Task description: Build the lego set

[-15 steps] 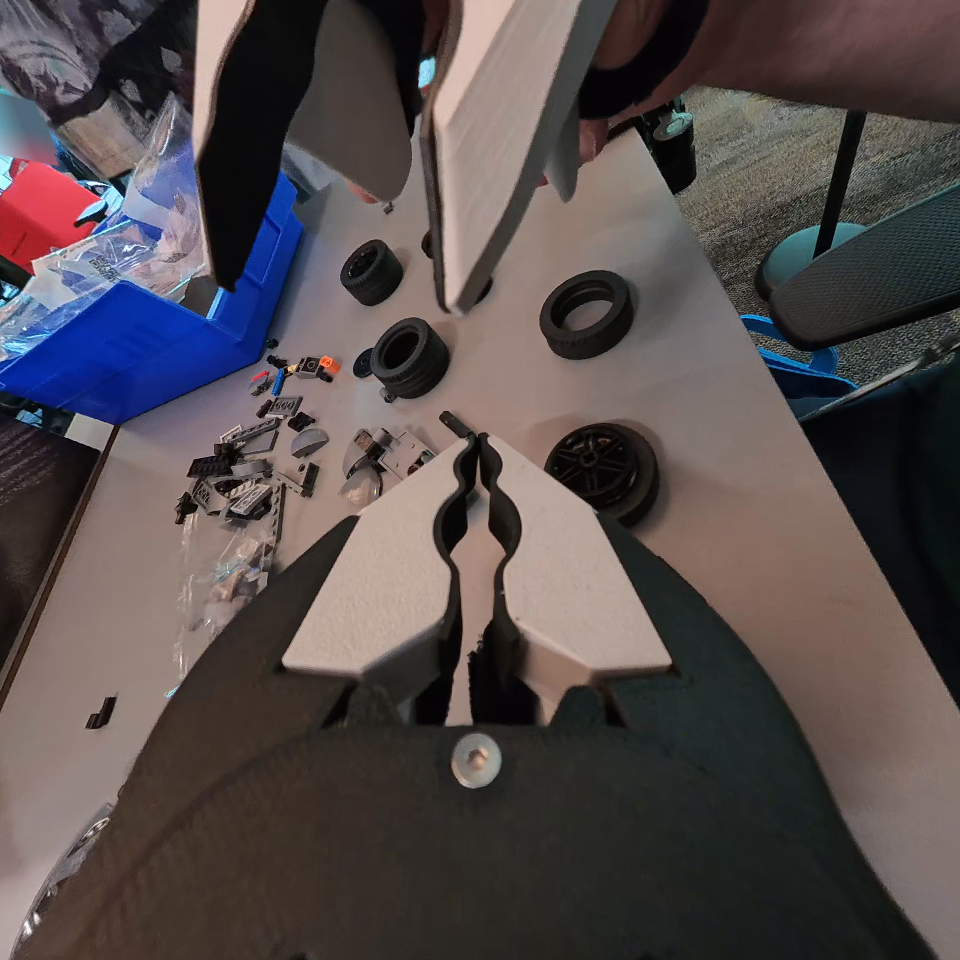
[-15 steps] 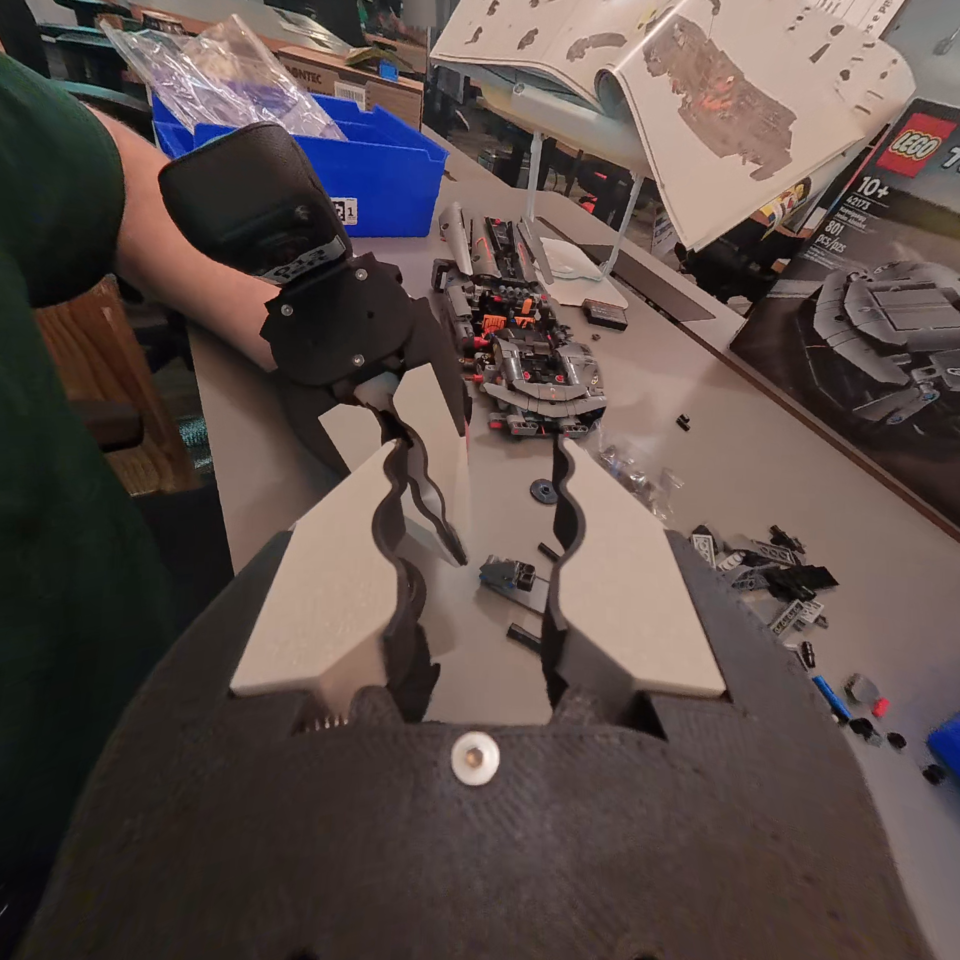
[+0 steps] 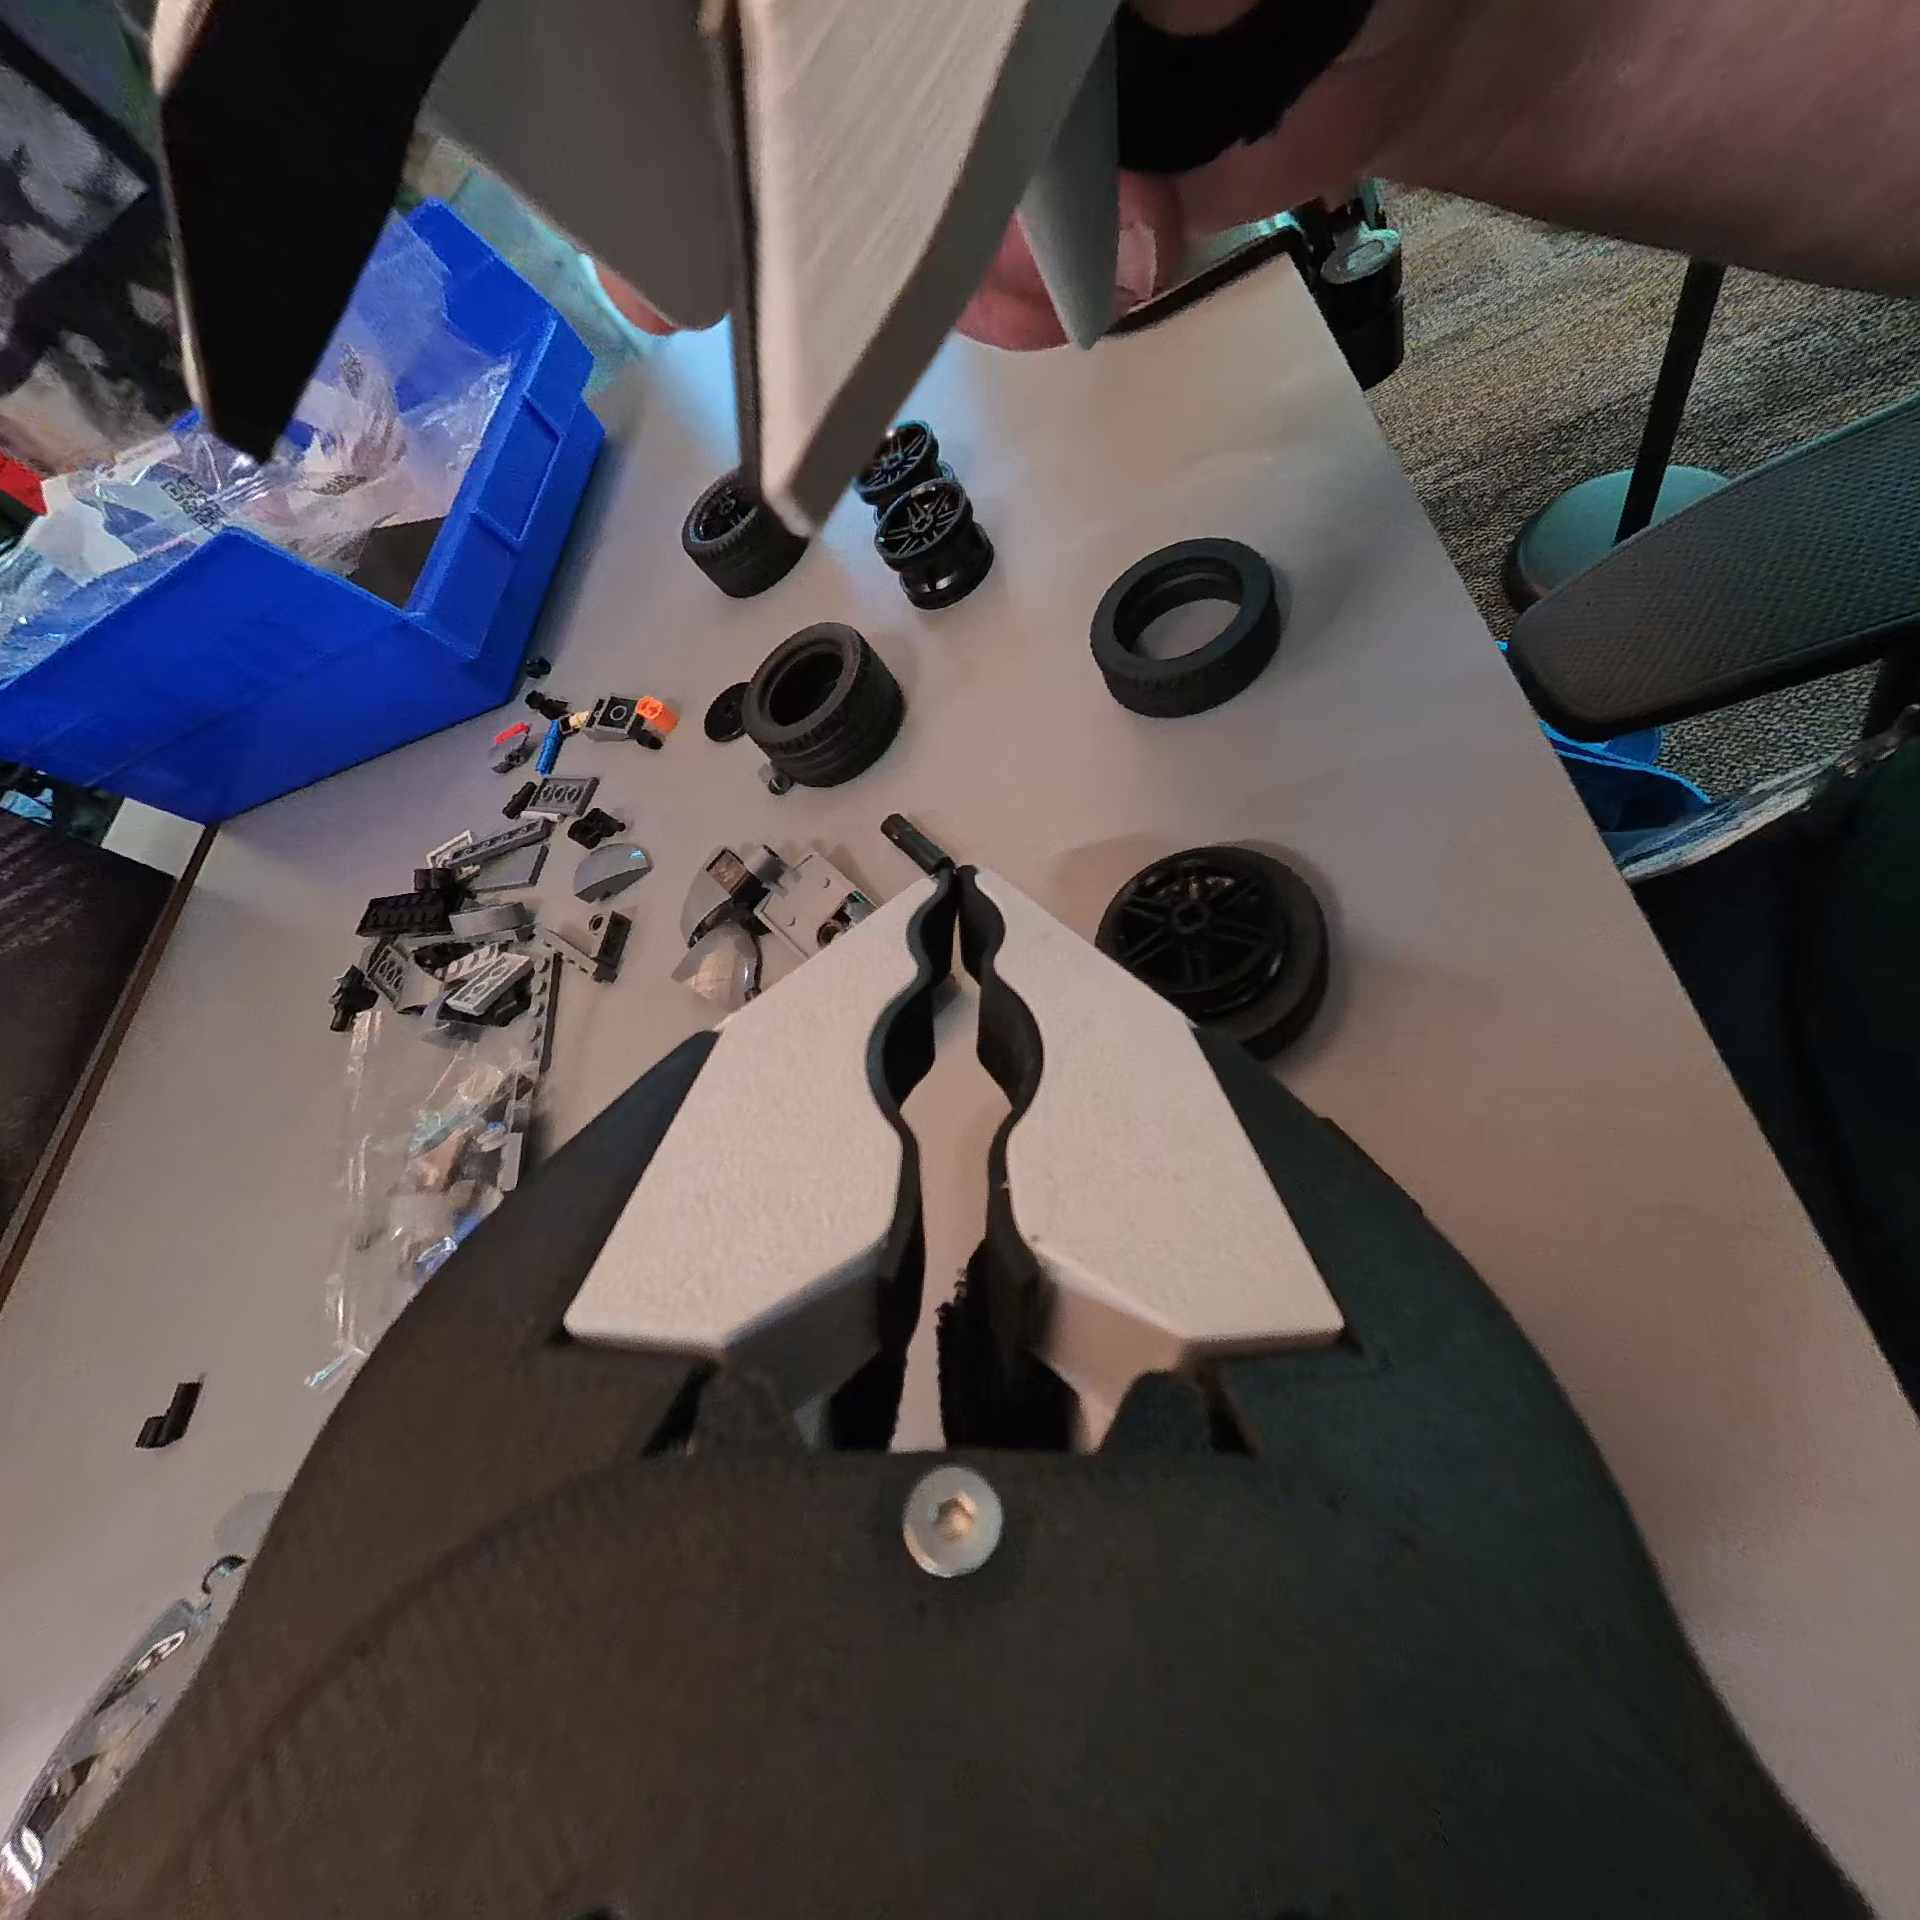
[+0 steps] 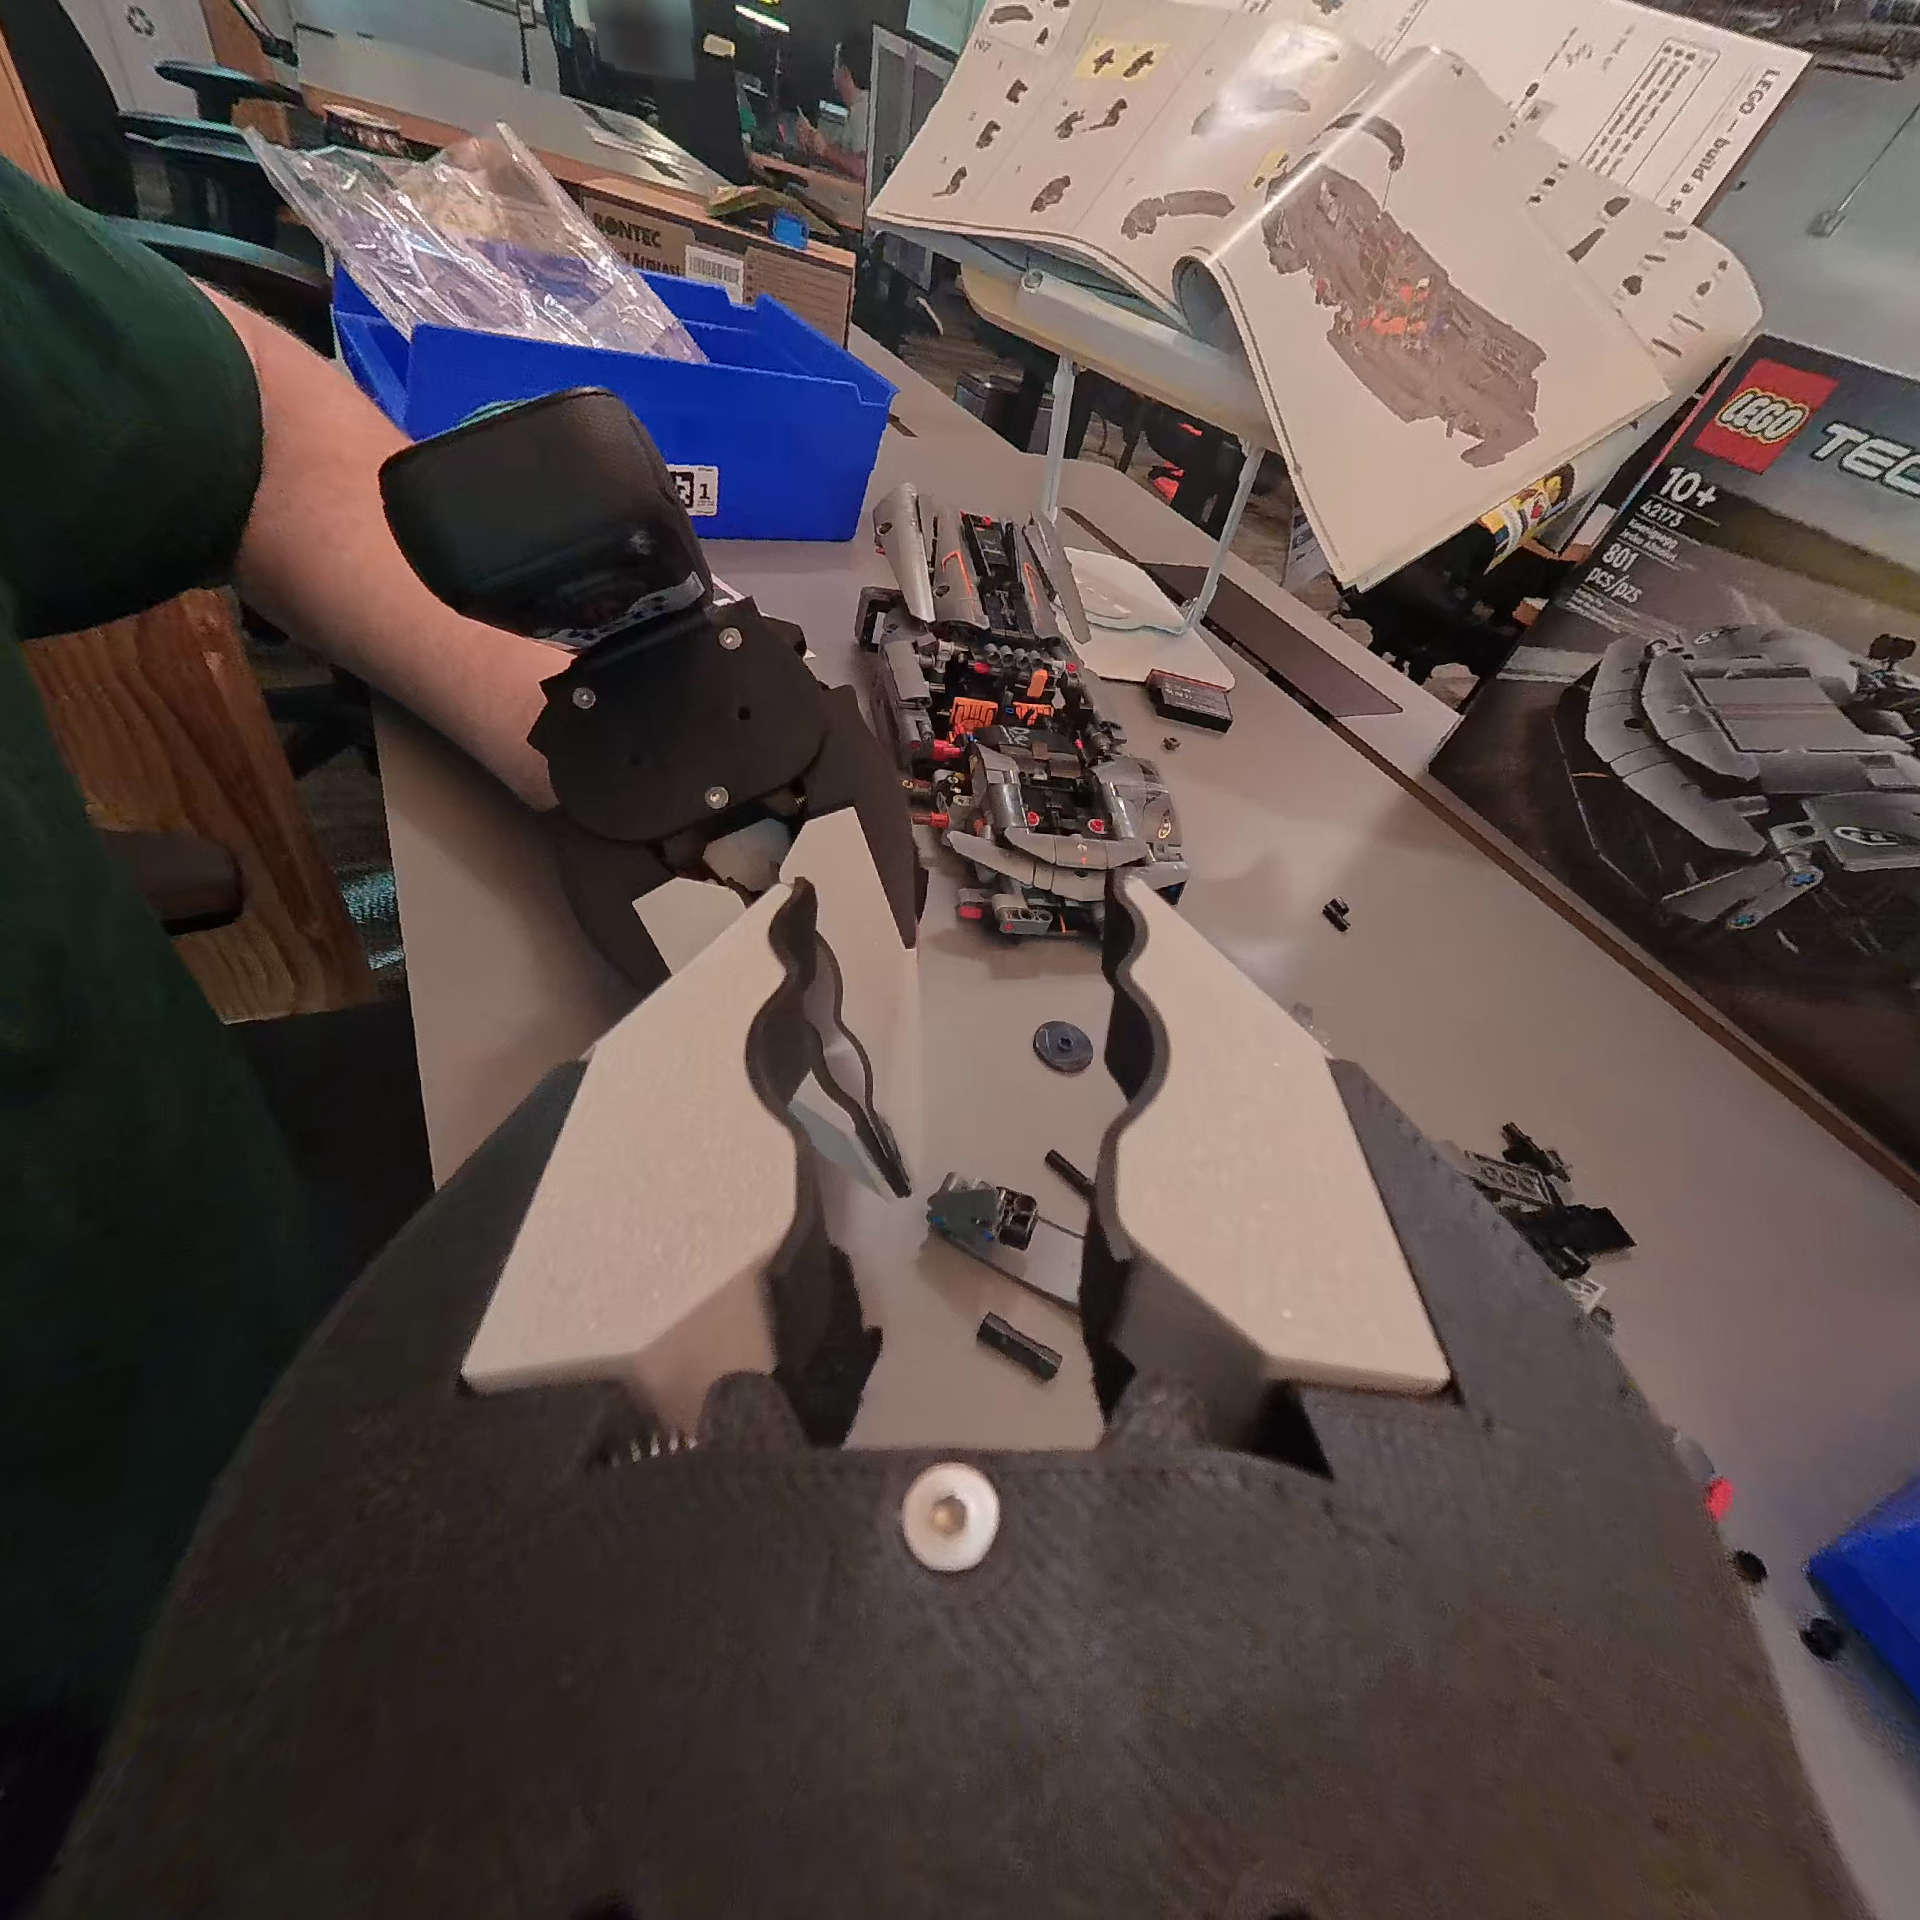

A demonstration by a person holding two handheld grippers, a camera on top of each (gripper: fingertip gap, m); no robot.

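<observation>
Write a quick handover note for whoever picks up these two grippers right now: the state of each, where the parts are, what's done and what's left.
Left hand-held gripper: shut, apparently empty, tips low beside a black pin and a small grey sub-assembly.
Right hand-held gripper: open, empty, above the table.
Partly built car sits mid-table, with no wheels on that I can see.
One wheel with its tyre fitted and two bare tyres lie loose.
Small parts pile lies near the blue bin.
Left: the sub-assembly, wheels, remaining parts.

Right gripper (image 4: 956, 1029) gapes above a small grey piece (image 4: 977, 1214); half-built car (image 4: 1023, 769) beyond.
</observation>
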